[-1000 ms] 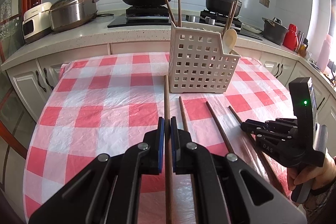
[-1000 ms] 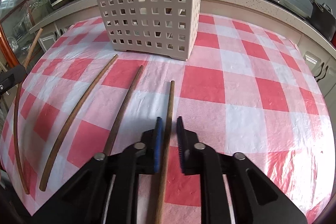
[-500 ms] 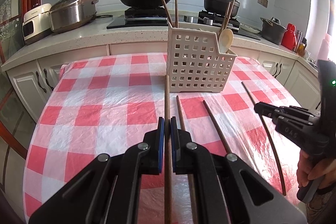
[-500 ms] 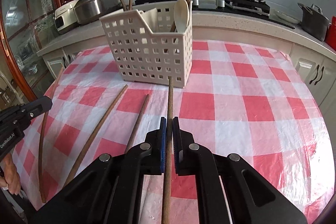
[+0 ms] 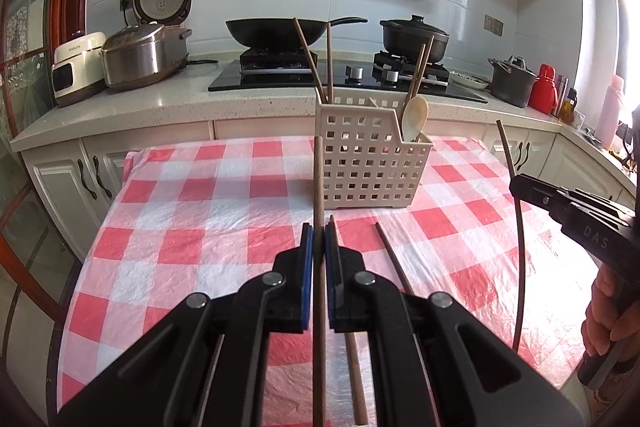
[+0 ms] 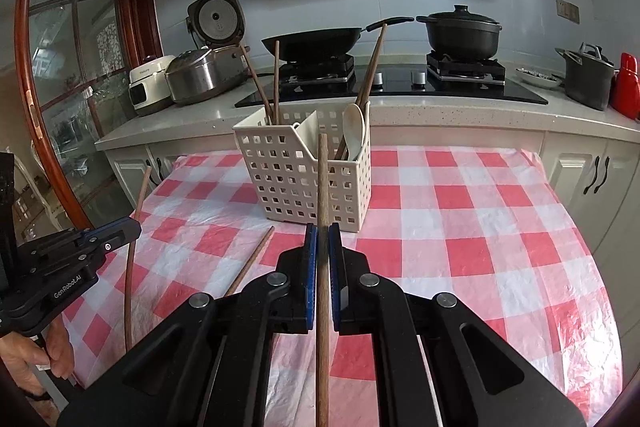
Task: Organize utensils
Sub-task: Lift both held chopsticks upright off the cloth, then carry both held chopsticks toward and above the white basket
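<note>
My left gripper (image 5: 319,239) is shut on a brown wooden chopstick (image 5: 318,179), held above the table and pointing at the white slotted utensil basket (image 5: 368,163). My right gripper (image 6: 322,243) is shut on another chopstick (image 6: 322,179), also raised and pointing at the basket (image 6: 304,179). The basket holds several upright chopsticks and a pale spoon (image 6: 354,131). Two more chopsticks (image 5: 390,259) lie on the red-and-white checked cloth in front of the basket. The right gripper (image 5: 516,189) with its chopstick shows at right in the left wrist view; the left one (image 6: 134,227) at left in the right wrist view.
The table with the checked cloth (image 5: 200,227) stands before a kitchen counter (image 5: 160,103) with rice cookers (image 5: 140,59), a hob with a wok (image 5: 280,31) and black pot (image 5: 414,37), another pot and a red flask (image 5: 542,87) at right.
My right gripper shut on its chopstick and lifted it off the cloth. Both grippers rose and tilted up with their chopsticks; the left one stayed shut.
</note>
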Demonstrator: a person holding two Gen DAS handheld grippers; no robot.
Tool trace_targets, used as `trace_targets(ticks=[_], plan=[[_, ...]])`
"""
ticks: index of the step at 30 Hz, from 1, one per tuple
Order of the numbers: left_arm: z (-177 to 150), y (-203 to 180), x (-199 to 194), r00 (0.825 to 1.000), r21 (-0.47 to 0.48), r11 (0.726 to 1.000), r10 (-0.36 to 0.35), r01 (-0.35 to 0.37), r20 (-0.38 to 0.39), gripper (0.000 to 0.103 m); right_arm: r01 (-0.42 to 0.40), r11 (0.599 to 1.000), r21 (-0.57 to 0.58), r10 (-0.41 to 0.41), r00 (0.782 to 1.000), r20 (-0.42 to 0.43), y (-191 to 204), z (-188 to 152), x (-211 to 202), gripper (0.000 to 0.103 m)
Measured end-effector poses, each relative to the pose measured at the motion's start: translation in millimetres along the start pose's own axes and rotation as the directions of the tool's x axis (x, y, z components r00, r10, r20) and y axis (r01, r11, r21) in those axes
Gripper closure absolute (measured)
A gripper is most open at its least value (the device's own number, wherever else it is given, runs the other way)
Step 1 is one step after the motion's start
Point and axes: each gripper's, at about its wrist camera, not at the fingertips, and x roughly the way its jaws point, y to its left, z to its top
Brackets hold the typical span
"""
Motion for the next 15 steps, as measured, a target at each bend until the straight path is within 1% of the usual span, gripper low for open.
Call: trace_targets(ticks=[15], plan=[[2.9,-12.5,-27.1,0.999,0.033,0.999,0.015,-0.017,0.050,0.097,0.000,1.000,-0.019,0.000,0.999,0.037,1.3,-4.1,-27.0,0.097]])
